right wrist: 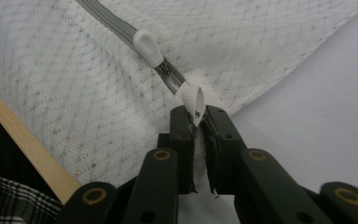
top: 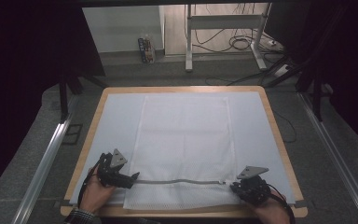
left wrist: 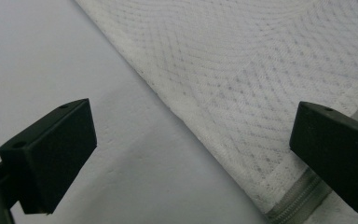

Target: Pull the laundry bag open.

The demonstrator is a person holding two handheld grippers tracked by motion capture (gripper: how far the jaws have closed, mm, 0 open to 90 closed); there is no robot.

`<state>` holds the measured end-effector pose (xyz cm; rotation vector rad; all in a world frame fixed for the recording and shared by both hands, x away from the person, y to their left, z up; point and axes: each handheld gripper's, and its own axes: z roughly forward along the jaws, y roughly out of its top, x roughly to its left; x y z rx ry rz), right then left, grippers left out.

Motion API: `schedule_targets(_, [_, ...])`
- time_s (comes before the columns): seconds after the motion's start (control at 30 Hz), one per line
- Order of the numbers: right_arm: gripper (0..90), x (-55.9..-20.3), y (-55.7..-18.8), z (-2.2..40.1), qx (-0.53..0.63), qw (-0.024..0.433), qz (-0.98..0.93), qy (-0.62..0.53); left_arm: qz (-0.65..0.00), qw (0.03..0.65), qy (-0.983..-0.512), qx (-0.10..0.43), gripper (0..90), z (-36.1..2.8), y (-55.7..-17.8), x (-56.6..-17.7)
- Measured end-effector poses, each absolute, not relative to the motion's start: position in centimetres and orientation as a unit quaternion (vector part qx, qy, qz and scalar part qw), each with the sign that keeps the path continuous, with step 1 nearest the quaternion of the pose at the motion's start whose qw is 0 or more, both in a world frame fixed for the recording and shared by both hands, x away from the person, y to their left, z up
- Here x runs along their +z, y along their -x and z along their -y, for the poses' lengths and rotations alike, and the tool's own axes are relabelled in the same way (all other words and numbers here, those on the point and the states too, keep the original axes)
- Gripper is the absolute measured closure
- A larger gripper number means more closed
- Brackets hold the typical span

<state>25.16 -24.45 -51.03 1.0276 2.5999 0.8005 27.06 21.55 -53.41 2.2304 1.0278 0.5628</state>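
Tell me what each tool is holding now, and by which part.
The right tool is shut on the mesh bag, pinching the small white fabric loop at the zipper's end. The left tool stands open and holds nothing.

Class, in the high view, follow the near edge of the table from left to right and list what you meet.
Left gripper → grey zipper across the white mesh bag → white zipper pull → right gripper.

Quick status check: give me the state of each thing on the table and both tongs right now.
Mesh laundry bag: lying flat on the white mat.
Zipper: closed along its length, pull at the right end.
Fabric loop: pinched upright.
Right tongs: shut on the fabric loop.
Left tongs: open, straddling the bag's edge at the zipper's left end.
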Motion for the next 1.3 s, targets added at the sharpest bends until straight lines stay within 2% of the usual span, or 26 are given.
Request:
schedule_targets(0.1, [84.5,-50.9,-25.4,24.9,0.28,0.104,-0.885,-0.356,-0.389,0.314,-0.841,0.209,1.1,-21.6,-27.0,-53.2])
schedule_targets(0.3, [84.7,-49.9,-25.0,25.3,0.317,0.124,-0.873,-0.35,-0.384,0.333,-0.839,0.193,1.2,-21.0,-26.9,-52.6])
schedule_targets(0.47, [84.6,-49.6,-24.9,25.4,0.325,0.133,-0.871,-0.344,-0.362,0.374,-0.838,0.165,2.8,-19.5,-26.7,-51.6])
schedule_targets(0.83, [84.6,-48.9,-24.2,24.9,0.326,0.173,-0.875,-0.313,-0.268,0.418,-0.86,0.118,15.2,-12.9,-26.8,-49.8])
schedule_targets(1.03, [84.5,-48.7,-24.1,25.0,0.331,0.18,-0.873,-0.309,-0.211,0.434,-0.872,0.083,26.5,-8.9,-27.1,-49.4])
schedule_targets(1.3, [84.6,-48.5,-24.0,25.0,0.333,0.185,-0.873,-0.303,-0.18,0.442,-0.878,0.044,35.0,-5.5,-28.0,-50.1])
